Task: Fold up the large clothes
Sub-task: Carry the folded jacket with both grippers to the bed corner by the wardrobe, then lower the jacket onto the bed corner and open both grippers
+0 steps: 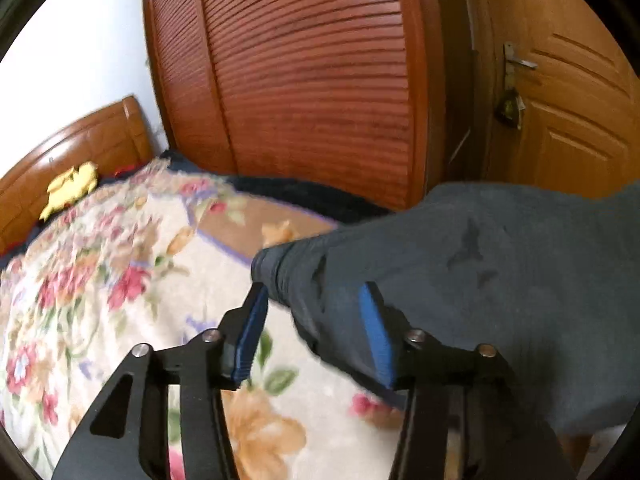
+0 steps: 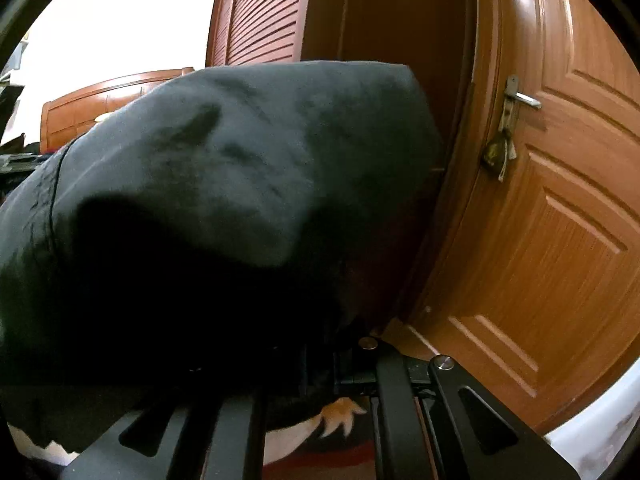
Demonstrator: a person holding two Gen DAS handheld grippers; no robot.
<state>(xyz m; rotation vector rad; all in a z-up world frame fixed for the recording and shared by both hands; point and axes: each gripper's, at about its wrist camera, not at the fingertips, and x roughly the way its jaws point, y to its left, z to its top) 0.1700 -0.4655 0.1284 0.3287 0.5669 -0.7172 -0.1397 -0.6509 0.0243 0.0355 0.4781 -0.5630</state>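
Left wrist view alone shows floral blanket [image 1: 120, 280] under dark garment [image 1: 500, 280]

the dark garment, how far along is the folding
Not far, as far as these views show. Done: the left gripper has its jaws open, with the dark garment lying loose between them on the floral blanket. In hand: the garment drapes over the right gripper, whose jaws are hidden but shut, apparently on the cloth. Left: no neat folded stack shows, so flattening and the folds themselves seem to remain.
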